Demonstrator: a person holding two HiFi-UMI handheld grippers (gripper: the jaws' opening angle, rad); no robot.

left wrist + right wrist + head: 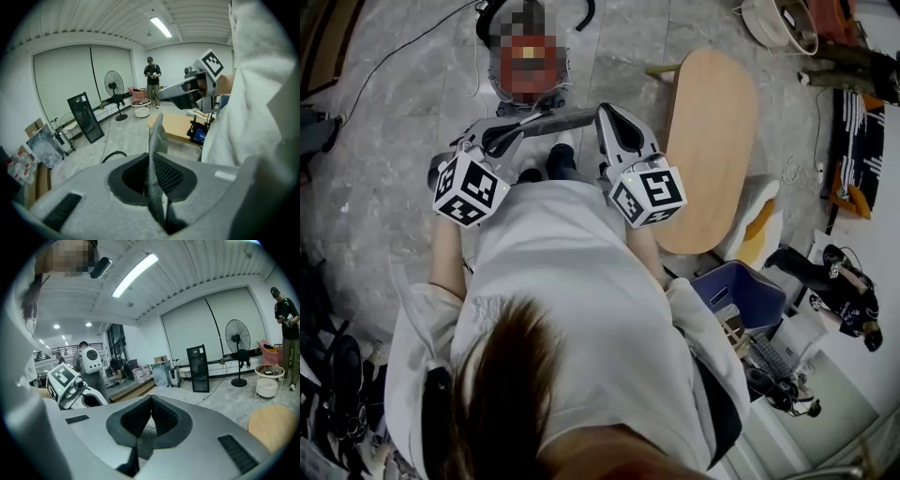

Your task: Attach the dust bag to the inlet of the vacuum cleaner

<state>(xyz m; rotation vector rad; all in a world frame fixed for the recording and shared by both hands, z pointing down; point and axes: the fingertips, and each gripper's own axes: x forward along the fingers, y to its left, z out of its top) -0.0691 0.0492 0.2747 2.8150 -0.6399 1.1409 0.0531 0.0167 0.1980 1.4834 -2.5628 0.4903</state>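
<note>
Grey woven fabric, an edge of the dust bag (pixel 157 133), stands edge-on between the jaws of the left gripper (pixel 153 161), which are clamped on it. Pinching a thin edge likely lets the person carry the bag and steer its mouth. From the head view the bag reaches across toward the tip of the right gripper (pixel 150 401); whether it touches cannot be told. That gripper is clenched with nothing seen between its jaws, just right of the left one, probably ready to take the bag's other side.

Ahead of both grippers, on the floor, sits what is likely the vacuum cleaner (pixel 495 80), its inlet not visible. A wooden table (pixel 712 141) stands right of the right gripper and a blue bin (pixel 745 291) nearer the person. A fan (pixel 112 84) and a standing person (pixel 152 77) are well apart, ahead.
</note>
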